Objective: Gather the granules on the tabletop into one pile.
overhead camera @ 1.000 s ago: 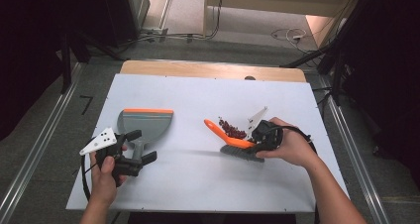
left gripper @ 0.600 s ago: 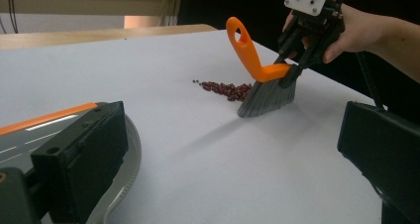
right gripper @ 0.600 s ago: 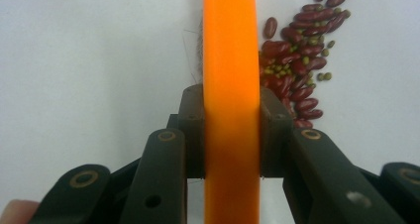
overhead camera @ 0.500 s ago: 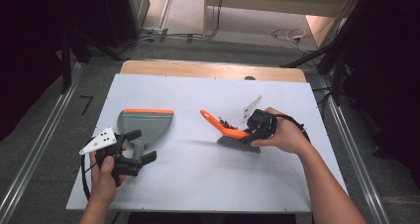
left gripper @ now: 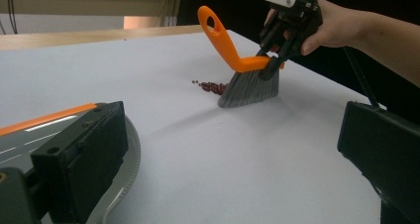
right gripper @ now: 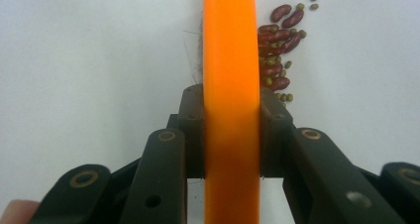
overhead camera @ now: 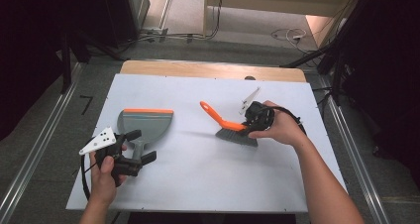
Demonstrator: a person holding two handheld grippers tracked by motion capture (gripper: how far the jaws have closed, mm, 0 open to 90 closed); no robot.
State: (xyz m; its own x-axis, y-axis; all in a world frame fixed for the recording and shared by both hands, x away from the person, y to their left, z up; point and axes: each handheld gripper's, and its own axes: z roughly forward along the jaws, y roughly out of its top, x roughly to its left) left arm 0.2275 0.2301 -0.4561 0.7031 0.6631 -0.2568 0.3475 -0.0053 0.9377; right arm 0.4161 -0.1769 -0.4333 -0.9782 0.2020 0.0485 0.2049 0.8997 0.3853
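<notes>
— Tool (overhead camera: 247,126) in the right hand clamps the orange brush (overhead camera: 229,125) mid-counter; why?
— To herd the beans (left gripper: 212,87) left toward the dustpan (overhead camera: 143,123), beside the open left tool (overhead camera: 132,149).

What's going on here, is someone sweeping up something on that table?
Yes. A person holds a hand-held gripper in each hand. The right gripper is clamped on the orange handle of a small brush, whose grey bristles rest on the white table beside a little pile of red and green beans. The left gripper is at the handle of a grey dustpan with an orange edge, which lies off to the side, apart from the beans.
</notes>
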